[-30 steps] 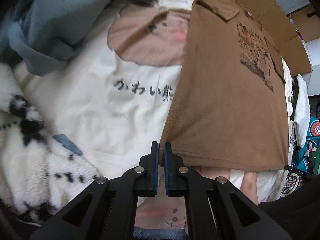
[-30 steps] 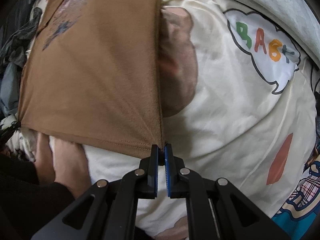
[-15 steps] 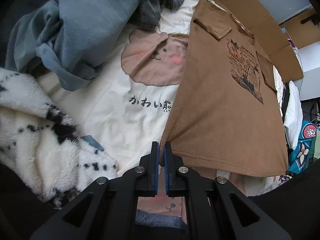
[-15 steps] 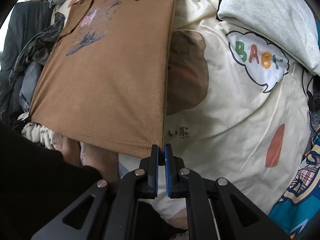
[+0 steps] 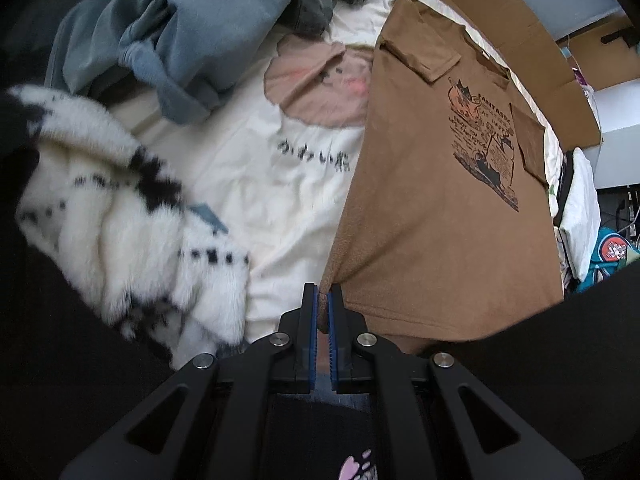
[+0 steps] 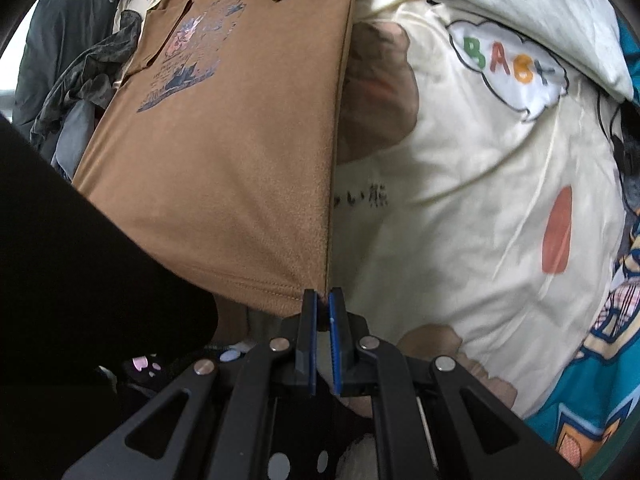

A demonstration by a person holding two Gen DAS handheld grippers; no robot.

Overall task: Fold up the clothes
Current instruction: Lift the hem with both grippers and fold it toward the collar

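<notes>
A brown T-shirt (image 5: 444, 216) with a dark cat print is stretched flat in the air over a cream bedsheet (image 5: 248, 168), sleeves folded in. My left gripper (image 5: 322, 289) is shut on its lower left hem corner. In the right wrist view the same T-shirt (image 6: 240, 148) hangs to the left, and my right gripper (image 6: 323, 294) is shut on its lower right hem corner. The hem runs taut between the two grippers. The collar end lies far from me, toward the head of the bed.
A blue-grey garment (image 5: 176, 40) and a fluffy black-and-white blanket (image 5: 112, 216) lie left. Cardboard (image 5: 520, 40) stands behind the shirt. A grey pillow (image 6: 532, 12) and dark clothes (image 6: 76, 76) flank the sheet. A dark sleeve (image 6: 80, 288) fills the lower left.
Both grippers have risen and pulled back with the hem corners, lifting the shirt higher off the sheet. More of the bed and clothes pile shows around it.
</notes>
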